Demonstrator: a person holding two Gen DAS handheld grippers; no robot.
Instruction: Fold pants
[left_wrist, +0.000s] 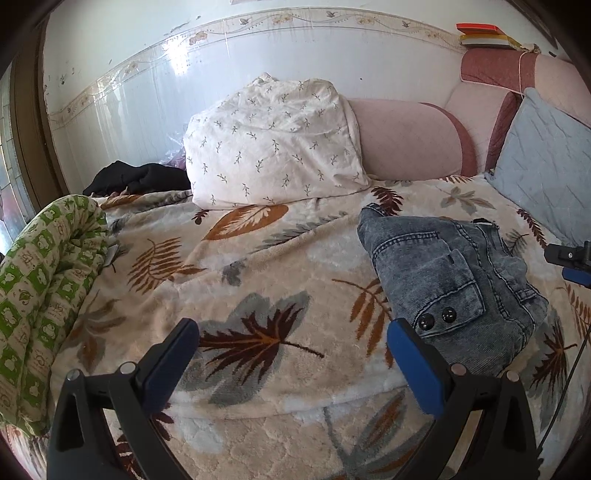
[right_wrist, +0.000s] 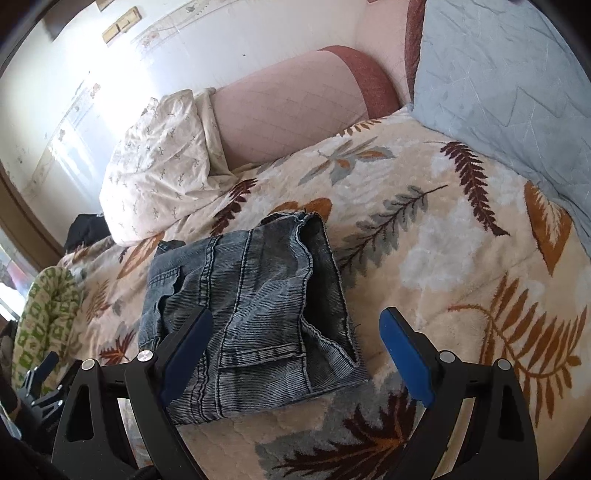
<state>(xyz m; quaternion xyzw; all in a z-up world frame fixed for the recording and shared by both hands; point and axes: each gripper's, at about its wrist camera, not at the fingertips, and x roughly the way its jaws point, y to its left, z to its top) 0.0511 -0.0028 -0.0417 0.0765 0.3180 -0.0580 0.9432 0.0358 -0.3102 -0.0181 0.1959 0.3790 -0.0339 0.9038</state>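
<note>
Grey-blue corduroy pants (left_wrist: 454, 288) lie folded into a compact bundle on the leaf-patterned blanket (left_wrist: 280, 266), a back pocket with two dark buttons facing up. In the right wrist view the pants (right_wrist: 251, 317) sit just ahead, their near edge between the fingers. My left gripper (left_wrist: 293, 338) is open above the blanket, left of the pants, its right pad close to the buttoned pocket. My right gripper (right_wrist: 295, 325) is open over the pants, holding nothing. Part of the right gripper (left_wrist: 570, 258) shows at the right edge of the left wrist view.
A white leaf-print pillow (left_wrist: 273, 140) and a pink bolster (left_wrist: 406, 140) lie at the back by the wall. A grey-blue cushion (left_wrist: 543, 166) leans at the right. A rolled green-and-white quilt (left_wrist: 48, 280) lies at the left, dark clothing (left_wrist: 136, 179) behind it.
</note>
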